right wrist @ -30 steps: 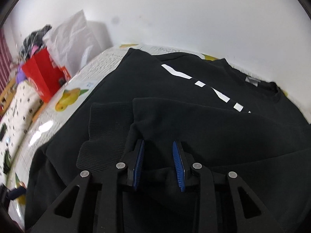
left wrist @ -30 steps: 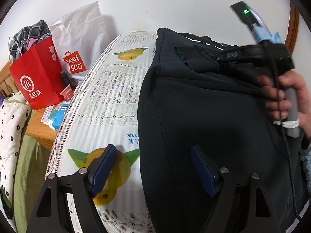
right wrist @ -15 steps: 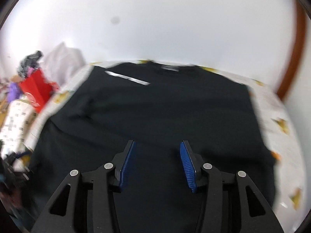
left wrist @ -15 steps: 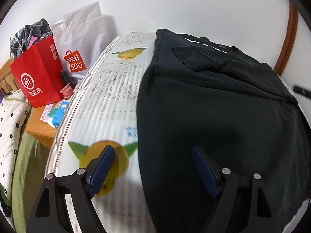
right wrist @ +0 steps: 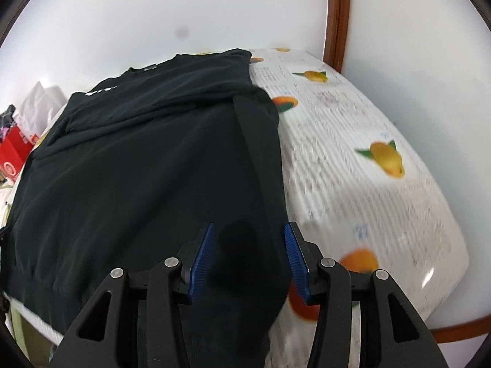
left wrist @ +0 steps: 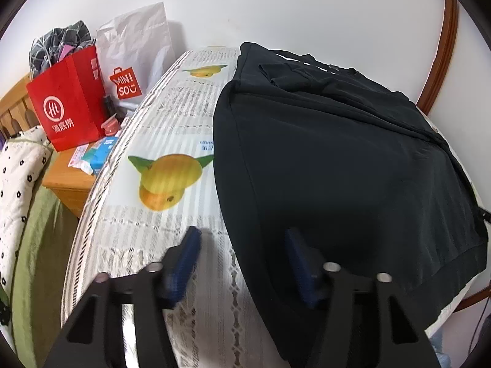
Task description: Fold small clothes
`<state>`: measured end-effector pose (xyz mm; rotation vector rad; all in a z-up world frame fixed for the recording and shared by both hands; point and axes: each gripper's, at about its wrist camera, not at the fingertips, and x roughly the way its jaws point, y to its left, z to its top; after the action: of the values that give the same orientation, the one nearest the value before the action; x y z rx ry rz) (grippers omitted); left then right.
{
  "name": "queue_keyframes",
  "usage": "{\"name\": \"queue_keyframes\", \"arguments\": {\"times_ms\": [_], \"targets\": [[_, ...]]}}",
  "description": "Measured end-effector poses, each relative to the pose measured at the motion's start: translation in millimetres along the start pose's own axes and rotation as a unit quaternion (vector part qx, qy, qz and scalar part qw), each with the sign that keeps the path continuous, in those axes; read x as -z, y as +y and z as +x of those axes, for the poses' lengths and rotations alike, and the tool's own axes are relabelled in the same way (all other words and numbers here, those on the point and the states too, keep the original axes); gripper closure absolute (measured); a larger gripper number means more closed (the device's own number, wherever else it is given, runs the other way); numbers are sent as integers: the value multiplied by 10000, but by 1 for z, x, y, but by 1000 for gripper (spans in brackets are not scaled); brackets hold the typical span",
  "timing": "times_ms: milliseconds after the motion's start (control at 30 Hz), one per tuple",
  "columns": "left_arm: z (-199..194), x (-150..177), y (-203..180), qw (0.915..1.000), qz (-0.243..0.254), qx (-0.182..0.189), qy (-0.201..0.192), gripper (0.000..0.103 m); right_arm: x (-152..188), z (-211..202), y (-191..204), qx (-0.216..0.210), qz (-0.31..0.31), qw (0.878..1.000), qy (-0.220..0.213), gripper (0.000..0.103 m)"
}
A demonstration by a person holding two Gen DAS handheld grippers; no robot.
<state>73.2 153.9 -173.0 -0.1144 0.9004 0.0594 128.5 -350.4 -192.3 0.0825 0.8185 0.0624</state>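
Observation:
A black sweatshirt [left wrist: 337, 153] lies flat on a fruit-print tablecloth [left wrist: 172, 122], its sleeves folded in over its body. My left gripper [left wrist: 242, 260] hangs over the sweatshirt's left edge near the hem. Its jaws are closing: one pad is over the cloth, the other over the black fabric, and neither pinches it. In the right wrist view the sweatshirt [right wrist: 138, 168] fills the left half. My right gripper [right wrist: 249, 260] stands open over the sweatshirt's right edge, with the folded sleeve strip running between its pads.
A red paper bag [left wrist: 67, 98] and a white shopping bag [left wrist: 135, 40] stand on a wooden bedside stand [left wrist: 67, 181] left of the table. A bed with a dotted pillow lies further left. Bare tablecloth [right wrist: 353, 153] spreads to the right. A brown wooden frame [right wrist: 336, 15] runs up the wall.
My right gripper left the folded sleeve at the left, swept across to the sweatshirt's right edge and widened its jaws. My left gripper drew back toward the hem and its jaws narrowed.

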Motion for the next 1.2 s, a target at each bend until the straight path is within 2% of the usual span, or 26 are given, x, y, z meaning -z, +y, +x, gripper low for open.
{"name": "queue_keyframes", "arguments": {"times_ms": [100, 167, 233, 367, 700, 833, 1000, 1200], "targets": [[2, -2, 0, 10000, 22, 27, 7, 66, 4, 8, 5, -180, 57, 9998, 28, 55], [3, -3, 0, 9999, -32, 121, 21, 66, 2, 16, 9, -105, 61, 9999, 65, 54], [6, -8, 0, 9992, -145, 366, 56, 66, 0, 21, 13, -33, 42, 10000, 34, 53], [14, -18, -2, 9976, -349, 603, 58, 66, -13, 32, 15, -93, -2, 9999, 70, 53], [33, -40, -5, 9960, -485, 740, 107, 66, -44, 56, 13, -249, 29, 9996, 162, 53], [26, -31, -5, 9954, -384, 856, 199, 67, -38, 52, 15, -268, -54, 9995, 177, 53], [8, -5, -4, 9935, -257, 1073, 265, 67, -14, 36, 11, -540, -171, 9980, 294, 53], [-6, 15, -12, 9934, -198, 1110, 219, 68, 11, 18, 9, -840, -87, 9962, 210, 55]]}}
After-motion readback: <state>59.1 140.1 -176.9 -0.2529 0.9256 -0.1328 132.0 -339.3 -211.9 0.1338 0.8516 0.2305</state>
